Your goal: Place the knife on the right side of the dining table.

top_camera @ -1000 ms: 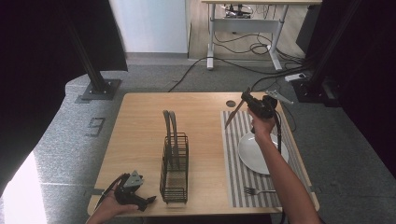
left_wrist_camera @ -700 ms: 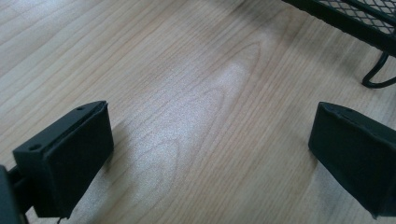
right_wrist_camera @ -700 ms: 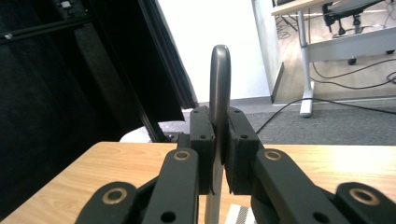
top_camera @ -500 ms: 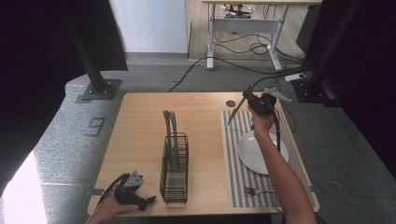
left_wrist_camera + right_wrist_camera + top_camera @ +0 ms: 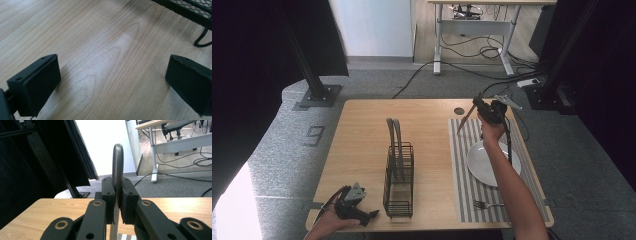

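Note:
My right gripper [image 5: 477, 106] is raised over the far right of the table, shut on a grey metal knife [image 5: 464, 121] that slants down and left over the striped placemat [image 5: 462, 165]. In the right gripper view the pads of the right gripper [image 5: 117, 203] clamp the knife [image 5: 117, 162], and its rounded end stands up above them. My left gripper [image 5: 370, 216] rests low at the table's near left, open, just left of a black wire cutlery rack [image 5: 399, 182]. Bare wood lies between the jaws of the left gripper [image 5: 112, 82], with a foot of the rack [image 5: 202, 42] beyond.
Two utensils [image 5: 394, 132] stand upright in the rack. A white plate [image 5: 484, 162] sits on the placemat, partly under the person's forearm, with a fork [image 5: 486, 204] near the front edge. A round cable hole [image 5: 459, 111] is in the tabletop.

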Motion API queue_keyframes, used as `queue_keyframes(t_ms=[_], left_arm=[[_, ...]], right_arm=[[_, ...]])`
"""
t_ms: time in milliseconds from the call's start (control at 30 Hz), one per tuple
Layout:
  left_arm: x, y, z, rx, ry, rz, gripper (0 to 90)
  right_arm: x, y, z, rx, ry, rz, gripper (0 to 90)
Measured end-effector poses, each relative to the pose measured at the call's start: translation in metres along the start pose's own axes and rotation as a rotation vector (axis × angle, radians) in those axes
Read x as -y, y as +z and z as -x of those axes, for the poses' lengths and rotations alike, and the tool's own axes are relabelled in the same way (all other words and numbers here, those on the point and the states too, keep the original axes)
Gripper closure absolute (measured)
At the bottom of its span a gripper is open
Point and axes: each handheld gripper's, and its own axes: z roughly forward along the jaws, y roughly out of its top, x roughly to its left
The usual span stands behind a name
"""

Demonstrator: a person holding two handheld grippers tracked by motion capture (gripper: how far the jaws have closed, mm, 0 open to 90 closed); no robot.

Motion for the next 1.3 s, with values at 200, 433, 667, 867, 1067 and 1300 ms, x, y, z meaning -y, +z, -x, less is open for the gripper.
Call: queue_keyframes(t_ms=[200,433,667,867,1067,1300], left_arm=[[0.0,0.0,0.0,0.0,0.0,0.0,0.0],[0.0,0.0,0.0,0.0,0.0,0.0,0.0],[0.0,0.0,0.0,0.0,0.0,0.0,0.0],[0.0,0.0,0.0,0.0,0.0,0.0,0.0],[0.0,0.0,0.0,0.0,0.0,0.0,0.0],[0.0,0.0,0.0,0.0,0.0,0.0,0.0]], right_arm=[[0.004,-0.004,0.007,0.005,0.024,0.005,83.2],[0.005,-0.017,0.018,0.009,0.038,-0.016,82.4],[0.006,-0.025,0.024,0.019,0.032,-0.036,81.1],[0.005,-0.03,0.029,0.031,0.037,-0.072,80.0],[0.004,-0.031,0.032,0.055,0.031,-0.087,79.0],[0.005,-0.033,0.039,0.078,0.043,-0.107,77.7]])
